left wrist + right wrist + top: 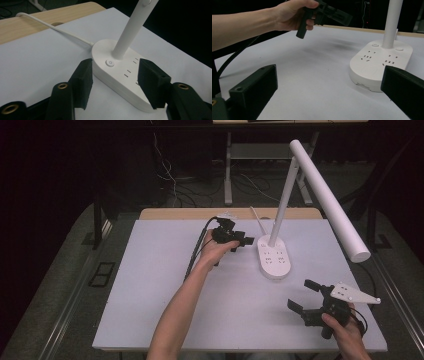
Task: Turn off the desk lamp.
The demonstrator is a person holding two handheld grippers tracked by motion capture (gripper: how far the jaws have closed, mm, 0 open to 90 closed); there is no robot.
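Your left gripper (248, 241) hovers by the lamp base (273, 257), jaws apart with nothing clamped, aimed at its power button (110, 62). The base sits toward the surface's far edge. Your right gripper (304, 296), near the right front corner, holds jaws wide open.

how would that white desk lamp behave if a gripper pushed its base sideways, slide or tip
The lamp would probably slide: its base is broad, flat and smooth on a smooth table. The long head overhangs to one side, so a push high on the pole may rock it. Its cord could drag slightly.
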